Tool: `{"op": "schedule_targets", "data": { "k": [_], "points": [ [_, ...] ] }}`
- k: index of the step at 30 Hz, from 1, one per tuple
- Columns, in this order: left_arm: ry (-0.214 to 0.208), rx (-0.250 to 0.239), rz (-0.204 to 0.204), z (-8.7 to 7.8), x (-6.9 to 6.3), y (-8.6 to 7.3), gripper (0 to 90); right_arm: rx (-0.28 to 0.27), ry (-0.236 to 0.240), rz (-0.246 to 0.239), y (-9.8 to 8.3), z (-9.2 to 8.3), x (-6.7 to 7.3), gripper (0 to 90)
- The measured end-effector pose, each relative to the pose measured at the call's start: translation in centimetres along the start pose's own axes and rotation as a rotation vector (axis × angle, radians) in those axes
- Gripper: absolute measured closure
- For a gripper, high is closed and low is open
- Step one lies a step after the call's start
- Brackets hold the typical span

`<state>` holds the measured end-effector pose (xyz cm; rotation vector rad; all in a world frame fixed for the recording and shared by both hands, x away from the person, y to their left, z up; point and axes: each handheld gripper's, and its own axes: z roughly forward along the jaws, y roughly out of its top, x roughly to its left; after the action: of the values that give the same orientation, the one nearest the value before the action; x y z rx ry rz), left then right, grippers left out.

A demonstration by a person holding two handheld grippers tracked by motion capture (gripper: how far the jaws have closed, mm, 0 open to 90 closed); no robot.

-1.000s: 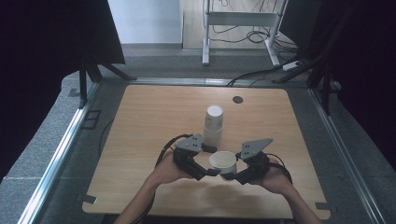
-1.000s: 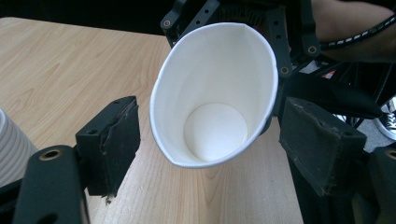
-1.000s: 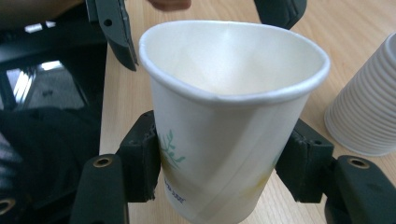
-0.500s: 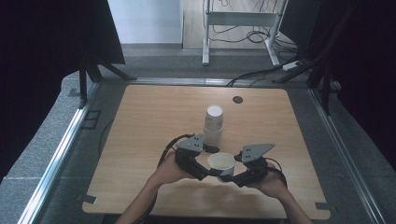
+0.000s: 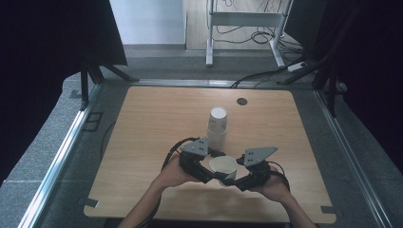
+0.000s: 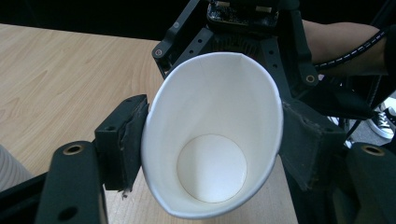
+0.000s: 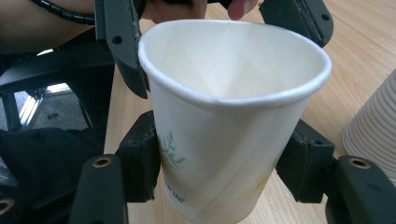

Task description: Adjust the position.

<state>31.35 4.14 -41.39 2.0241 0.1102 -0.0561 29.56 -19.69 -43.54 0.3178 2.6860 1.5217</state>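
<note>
The paper cup point(image 5: 223, 167) stands mouth-up, its long axis near upright, between the left gripper point(image 5: 205, 175) and right gripper point(image 5: 236, 180) at the near edge of the table point(image 5: 142, 142), just in front of the stack of cups point(image 5: 217, 124); in the left gripper view its jaws, just closing, press the rim point(image 6: 212, 135) into an oval; in the right gripper view the jaws clamp the cup's wall point(image 7: 224, 140) from both sides, so both hands are equally near.
</note>
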Motion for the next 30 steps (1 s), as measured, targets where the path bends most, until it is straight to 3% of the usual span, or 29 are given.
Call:
{"op": "schedule_targets", "data": {
  "k": [16, 21, 30],
  "points": [
    [0.026, 0.026, 0.027, 0.0, -0.3, 0.3, 35.7, 0.009, 0.016, 0.015, -0.1, 0.2, -0.2, 36.3],
    [0.039, 0.032, 0.026, -0.2, -0.3, 0.3, 35.7, 0.046, 0.020, 0.025, -0.3, 0.7, -0.3, 27.6],
    [0.100, 0.066, 0.000, -1.2, 0.1, 0.0, 35.7, 0.063, -0.037, 0.058, -0.8, 0.5, -0.8, 16.7]
  ]
}}
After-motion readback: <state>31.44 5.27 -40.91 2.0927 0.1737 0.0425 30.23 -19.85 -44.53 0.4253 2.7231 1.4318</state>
